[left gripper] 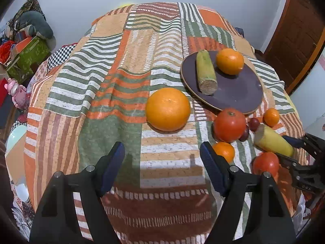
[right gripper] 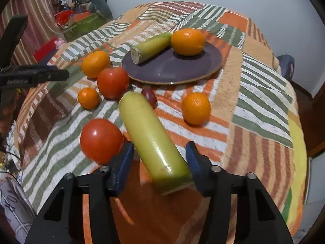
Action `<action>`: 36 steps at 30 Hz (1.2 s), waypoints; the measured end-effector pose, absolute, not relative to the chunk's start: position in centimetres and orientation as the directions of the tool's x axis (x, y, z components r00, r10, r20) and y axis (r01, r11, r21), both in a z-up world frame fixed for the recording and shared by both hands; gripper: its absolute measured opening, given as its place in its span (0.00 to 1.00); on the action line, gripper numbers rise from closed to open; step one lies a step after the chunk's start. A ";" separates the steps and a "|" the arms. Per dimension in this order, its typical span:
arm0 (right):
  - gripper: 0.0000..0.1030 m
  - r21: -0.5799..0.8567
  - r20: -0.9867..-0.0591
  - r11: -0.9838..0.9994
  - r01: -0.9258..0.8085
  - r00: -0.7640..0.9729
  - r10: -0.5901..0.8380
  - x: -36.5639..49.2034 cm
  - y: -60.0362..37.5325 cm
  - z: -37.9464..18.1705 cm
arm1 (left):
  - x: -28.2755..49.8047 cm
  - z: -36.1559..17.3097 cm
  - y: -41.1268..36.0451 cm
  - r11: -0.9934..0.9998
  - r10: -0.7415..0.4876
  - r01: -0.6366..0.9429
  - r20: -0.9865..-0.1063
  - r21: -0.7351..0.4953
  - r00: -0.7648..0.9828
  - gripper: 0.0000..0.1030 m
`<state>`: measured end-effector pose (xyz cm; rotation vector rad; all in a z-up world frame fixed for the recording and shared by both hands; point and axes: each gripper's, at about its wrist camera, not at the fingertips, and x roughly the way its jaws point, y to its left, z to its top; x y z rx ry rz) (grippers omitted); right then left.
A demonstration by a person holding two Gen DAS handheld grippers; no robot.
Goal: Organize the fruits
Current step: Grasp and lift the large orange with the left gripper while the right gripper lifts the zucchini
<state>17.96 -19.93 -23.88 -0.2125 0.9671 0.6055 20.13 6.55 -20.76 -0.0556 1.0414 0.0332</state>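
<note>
No text, label, brand or number can be read on anything in either view. Faint marks show on the side of the left gripper (right gripper: 34, 77), too blurred to read.

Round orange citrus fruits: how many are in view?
5. One on the dark purple plate; a large one left of the plate; a small one below the left tomato; one at right; one top-left. None seems hidden.

Left wrist view: looks forward and down along fingers from near table edge, plate (left gripper: 239, 93) ahead right. Right wrist view: sits close over fruit cluster, faces plate (right gripper: 172, 69) ahead. Shared: plate, large orange (left gripper: 168, 109) (right gripper: 95, 64), patterned tablecloth (left gripper: 101, 93) (right gripper: 254, 93).
</note>
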 end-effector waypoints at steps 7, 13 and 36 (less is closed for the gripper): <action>0.39 0.124 -0.838 0.881 -0.457 0.427 0.340 17.6 -23.1 -23.5 | 22.6 -22.0 6.9 0.998 -0.004 -0.053 -0.871 -0.035 0.491 0.74; 0.40 0.117 -0.832 0.865 -0.488 0.427 0.354 18.5 -21.4 -23.1 | 24.6 -23.4 6.6 0.999 0.002 -0.040 -0.881 -0.019 0.473 0.74; 0.33 0.156 -0.781 0.902 -0.402 0.509 0.361 19.7 -21.8 -22.5 | 27.7 -25.2 6.3 0.998 -0.023 -0.035 -0.883 -0.044 0.468 0.65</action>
